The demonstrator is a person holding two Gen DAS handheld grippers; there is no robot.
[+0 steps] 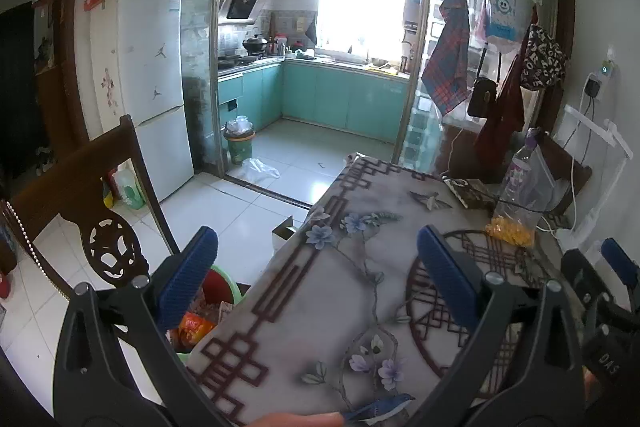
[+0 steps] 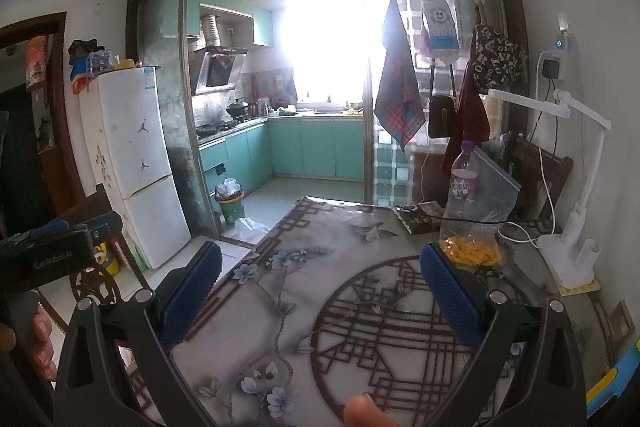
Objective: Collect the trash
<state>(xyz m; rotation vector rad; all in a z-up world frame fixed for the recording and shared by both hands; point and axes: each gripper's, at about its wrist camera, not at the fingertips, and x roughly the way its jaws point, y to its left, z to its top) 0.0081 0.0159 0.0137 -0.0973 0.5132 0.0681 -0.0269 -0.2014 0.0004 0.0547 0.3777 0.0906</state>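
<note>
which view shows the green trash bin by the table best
The left wrist view. The green trash bin sits on the floor beside the table edge, with a red liner and wrappers visible behind the left gripper. The right wrist view does not show it; the gripper body covers that corner.

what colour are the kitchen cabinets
Teal green kitchen cabinets, clearest in the left wrist view.

On the table [image 2: 280, 287]: one plastic bottle [image 2: 462, 183], one zip bag [image 2: 486, 195], one desk lamp [image 2: 572, 227]. Floor: two bins [image 1: 239, 143] [image 1: 224, 287]. One refrigerator [image 2: 136, 155].
</note>
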